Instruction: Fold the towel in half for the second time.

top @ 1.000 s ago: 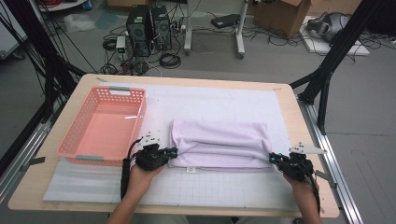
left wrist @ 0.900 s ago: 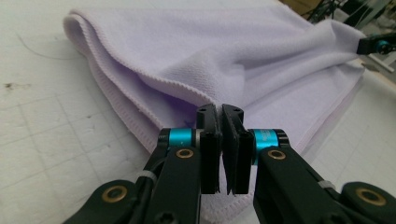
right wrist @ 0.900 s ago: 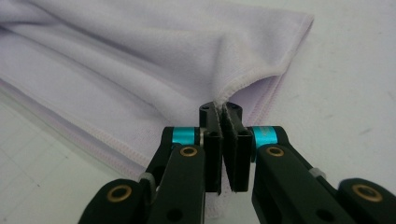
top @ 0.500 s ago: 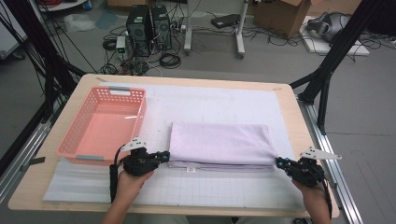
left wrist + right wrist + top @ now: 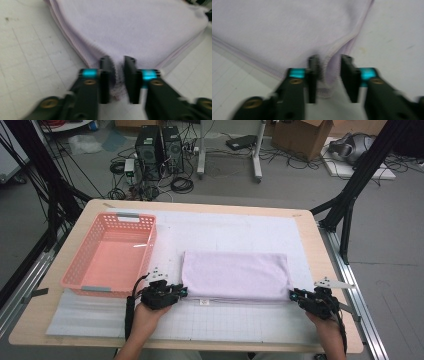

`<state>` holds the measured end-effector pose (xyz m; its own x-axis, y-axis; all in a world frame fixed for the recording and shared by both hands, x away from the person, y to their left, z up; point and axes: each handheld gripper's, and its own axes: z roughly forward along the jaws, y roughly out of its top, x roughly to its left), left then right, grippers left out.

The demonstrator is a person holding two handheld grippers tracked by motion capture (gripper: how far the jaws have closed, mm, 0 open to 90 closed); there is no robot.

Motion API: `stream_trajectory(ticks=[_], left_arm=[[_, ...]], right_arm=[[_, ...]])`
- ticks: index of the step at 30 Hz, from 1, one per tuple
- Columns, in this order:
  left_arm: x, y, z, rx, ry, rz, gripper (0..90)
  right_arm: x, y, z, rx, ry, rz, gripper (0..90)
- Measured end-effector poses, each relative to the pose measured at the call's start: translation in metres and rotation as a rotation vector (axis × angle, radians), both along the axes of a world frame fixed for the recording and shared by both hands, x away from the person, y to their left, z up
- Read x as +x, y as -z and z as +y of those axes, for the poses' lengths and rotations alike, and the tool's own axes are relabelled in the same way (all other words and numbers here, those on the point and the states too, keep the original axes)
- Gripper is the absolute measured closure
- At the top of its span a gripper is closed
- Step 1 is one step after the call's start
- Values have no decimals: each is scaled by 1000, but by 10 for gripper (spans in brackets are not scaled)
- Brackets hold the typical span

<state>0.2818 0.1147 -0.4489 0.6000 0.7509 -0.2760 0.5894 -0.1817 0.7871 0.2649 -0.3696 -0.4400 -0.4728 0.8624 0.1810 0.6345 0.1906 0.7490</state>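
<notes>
Left claw [image 5: 117,80] has its jaws nearly together, a corner of the folded lilac towel [image 5: 140,30] bunched between them, and they have just been closing in on it. Right claw [image 5: 329,80] is clamped on the other near corner, hem pinched between the pads. From above, left claw [image 5: 181,291] and right claw [image 5: 295,295] sit at the towel's [image 5: 235,275] near edge, flat on the tabletop [image 5: 310,235], just beside the pink basket [image 5: 75,270].
</notes>
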Motion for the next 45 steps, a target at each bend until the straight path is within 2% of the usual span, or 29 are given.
stream_trajectory(ticks=[3, 8, 10, 12, 13, 14, 15, 16, 17, 18, 19, 21, 24, 25, 26, 27, 32, 34, 36, 40, 43, 45], left_arm=[[-4, -5, 2, 3, 0, -12, 858], [-13, -9, 9, -15, 8, -9, 857], [-15, -9, 8, -10, 8, -15, 822], [-15, -12, 8, -8, -22, -62, 642], [-15, -15, 8, -13, -30, -91, 604], [-15, -17, 7, -22, -36, -122, 587], [-14, -20, 6, -28, -27, -148, 576], [-12, -22, 3, -35, -19, -165, 575], [-9, -23, 0, -41, -4, -171, 574], [-7, -22, -3, -50, 14, -167, 579], [-4, -20, -7, -42, 25, -164, 588], [2, -13, -13, -14, 30, -133, 603], [7, -1, -14, 23, -3, -70, 637], [7, 2, -13, 30, -5, -56, 641], [6, 3, -12, 24, -6, -56, 648], [6, 2, -11, 24, -9, -49, 651], [-2, 2, -5, 36, -23, -43, 666], [-3, 0, -2, 30, -32, -37, 649], [-3, -3, 2, 6, -29, -62, 603], [-5, -14, 5, -62, -16, -154, 514], [-7, -18, 6, -87, -16, -208, 415], [-6, -19, 8, -100, -20, -229, 343]], right_arm=[[-4, -3, 1, -26, -23, 11, 870], [-12, -10, -7, 11, -16, 16, 854], [-14, -10, -6, -16, -4, 17, 673], [-15, -13, -5, -42, 20, -14, 609], [-15, -16, -5, -45, 33, -47, 599], [-16, -19, -4, -39, 44, -81, 600], [-17, -22, -3, -33, 43, -116, 642], [-17, -24, 0, -33, 33, -143, 706], [-16, -25, 3, -43, 24, -160, 729], [-13, -25, 7, -54, 14, -169, 754], [-10, -24, 11, -55, 1, -164, 773], [-2, -19, 19, -62, -15, -137, 774], [7, -5, 26, -87, -34, -90, 771], [9, 0, 26, -117, -37, -72, 772], [10, 3, 25, -133, -40, -62, 773], [9, 4, 22, -121, -38, -67, 774], [1, 2, 13, -160, -12, -73, 773], [-5, 0, 9, -156, 2, -74, 748], [-12, -4, 3, -135, 9, -93, 690], [-21, -16, -5, -64, 29, -162, 596], [-25, -23, -7, -18, 35, -204, 556], [-28, -26, -5, 4, 23, -231, 468]])
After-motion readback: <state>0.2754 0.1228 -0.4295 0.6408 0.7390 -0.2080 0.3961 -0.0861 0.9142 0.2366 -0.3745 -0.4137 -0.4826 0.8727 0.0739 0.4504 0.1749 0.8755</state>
